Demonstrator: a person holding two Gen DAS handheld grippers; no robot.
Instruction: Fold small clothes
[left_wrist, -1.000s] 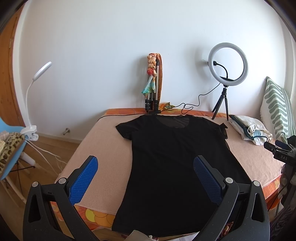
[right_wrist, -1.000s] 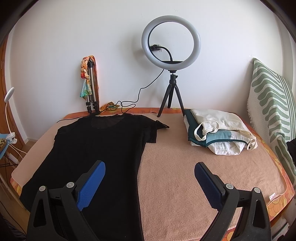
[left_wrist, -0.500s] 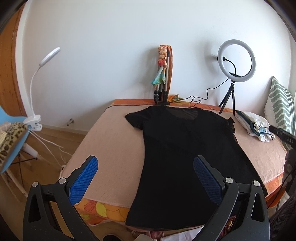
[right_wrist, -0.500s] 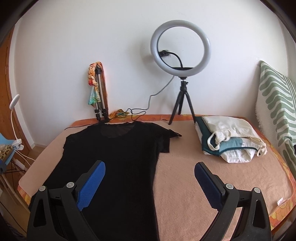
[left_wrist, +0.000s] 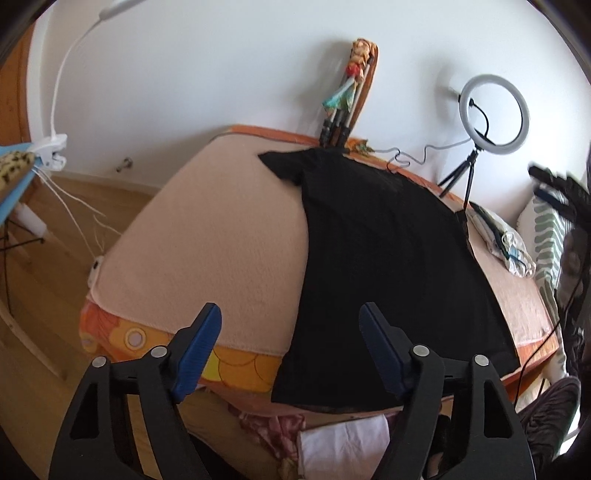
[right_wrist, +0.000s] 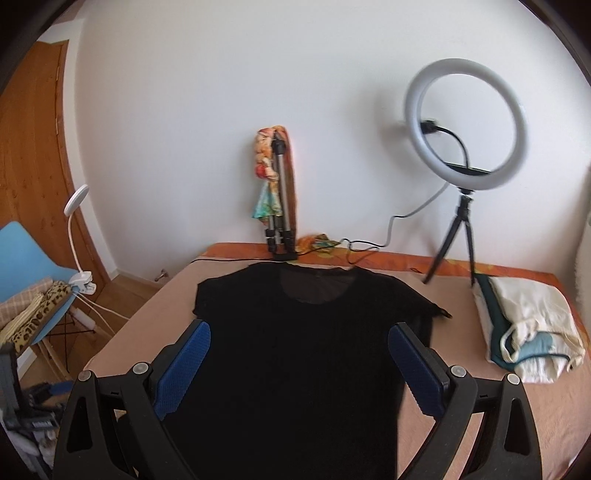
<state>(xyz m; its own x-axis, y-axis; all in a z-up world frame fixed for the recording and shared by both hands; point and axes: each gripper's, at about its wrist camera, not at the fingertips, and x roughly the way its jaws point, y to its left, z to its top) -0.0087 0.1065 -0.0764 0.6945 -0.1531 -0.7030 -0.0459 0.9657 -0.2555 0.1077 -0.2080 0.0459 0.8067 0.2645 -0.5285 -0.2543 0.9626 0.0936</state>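
Note:
A black T-shirt (left_wrist: 388, 258) lies flat on the peach-covered bed (left_wrist: 221, 240), collar toward the wall, hem hanging over the near edge. It also shows in the right wrist view (right_wrist: 295, 350). My left gripper (left_wrist: 291, 325) is open and empty, held off the bed's near left corner, above the shirt's lower left hem. My right gripper (right_wrist: 299, 339) is open and empty, hovering over the middle of the shirt. The other gripper's tip (left_wrist: 554, 181) shows blurred at the right of the left wrist view.
A ring light on a tripod (right_wrist: 465, 129) and a folded tripod with a colourful scarf (right_wrist: 277, 192) stand at the wall. Folded pale clothes (right_wrist: 528, 325) lie at the right. A striped pillow (left_wrist: 546, 236), a clip lamp (right_wrist: 79, 236) and a blue chair (right_wrist: 29, 266) flank the bed.
Both grippers swung left. The left one pulled back and tilted toward the bed's near left corner. The right one moved from beside the shirt to over its middle. Both stayed open.

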